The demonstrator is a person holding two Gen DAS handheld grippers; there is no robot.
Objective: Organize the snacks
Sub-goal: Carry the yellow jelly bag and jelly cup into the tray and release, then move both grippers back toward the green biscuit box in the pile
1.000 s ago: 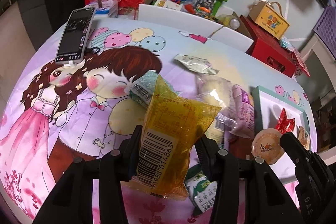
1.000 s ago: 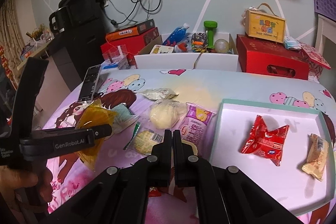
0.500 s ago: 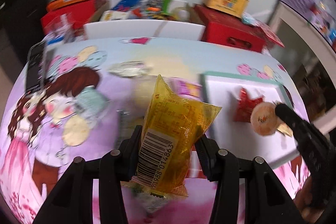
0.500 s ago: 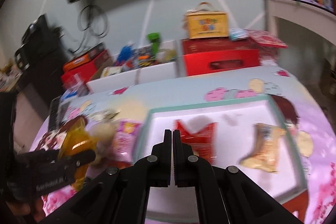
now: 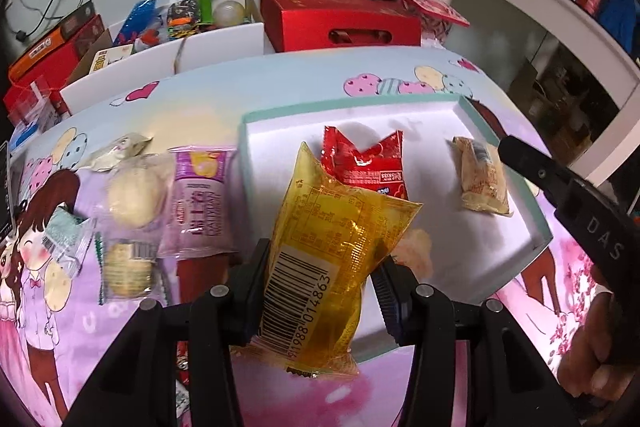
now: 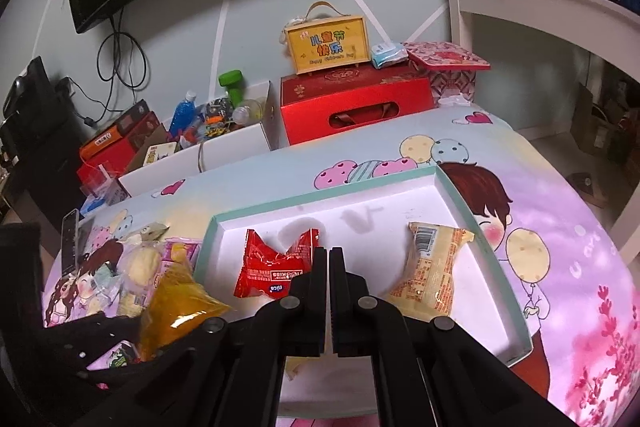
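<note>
- Left gripper (image 5: 320, 291): clenched on the yellow packet (image 5: 332, 247), which a second ago hung over the loose snacks on the worktop (image 5: 280, 83) and now hangs at the near edge of the tray (image 5: 536, 223).
- Right gripper (image 6: 329, 291): closed on nothing, over the tray.
- Tray contents: red packet (image 5: 364, 163) and pale packet (image 5: 482, 179).
- Judgement: transport nearly done; release into the tray comes next.

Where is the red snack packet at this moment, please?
The red snack packet lies inside the white tray, in its left part. In the right wrist view, the beige snack packet is to its right, and the yellow packet in the left gripper hangs just in front.
</note>
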